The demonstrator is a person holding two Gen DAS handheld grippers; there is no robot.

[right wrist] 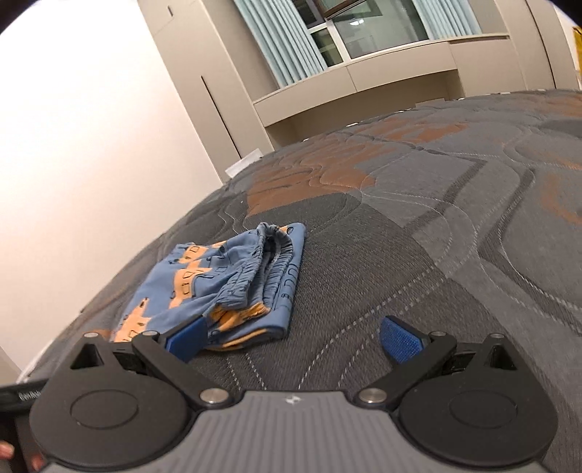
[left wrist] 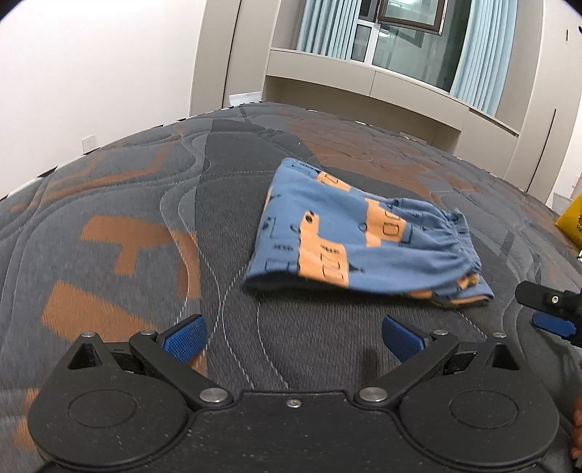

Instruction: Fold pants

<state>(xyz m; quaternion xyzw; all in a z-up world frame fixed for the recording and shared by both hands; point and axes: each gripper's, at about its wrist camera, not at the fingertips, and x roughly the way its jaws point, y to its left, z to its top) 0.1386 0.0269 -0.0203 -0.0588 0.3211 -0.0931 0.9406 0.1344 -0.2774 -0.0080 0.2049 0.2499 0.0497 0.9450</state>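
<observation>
Small blue pants point(left wrist: 349, 236) with orange printed shapes lie folded into a compact bundle on the grey and orange quilted mattress point(left wrist: 145, 203). The elastic waistband faces right in the left wrist view. My left gripper point(left wrist: 293, 340) is open and empty, just short of the pants. My right gripper point(right wrist: 293, 342) is open and empty, with its left finger point(right wrist: 185, 340) next to the bundle's near edge. The pants show in the right wrist view point(right wrist: 203, 287) at lower left. The right gripper's tip shows in the left wrist view point(left wrist: 553, 313) at the right edge.
The mattress stretches wide on all sides. A yellow object point(left wrist: 571, 222) sits at the mattress's far right edge. Beige cabinets point(left wrist: 363, 91) and a curtained window point(left wrist: 393, 32) stand beyond the bed. A white wall point(left wrist: 91, 72) is to the left.
</observation>
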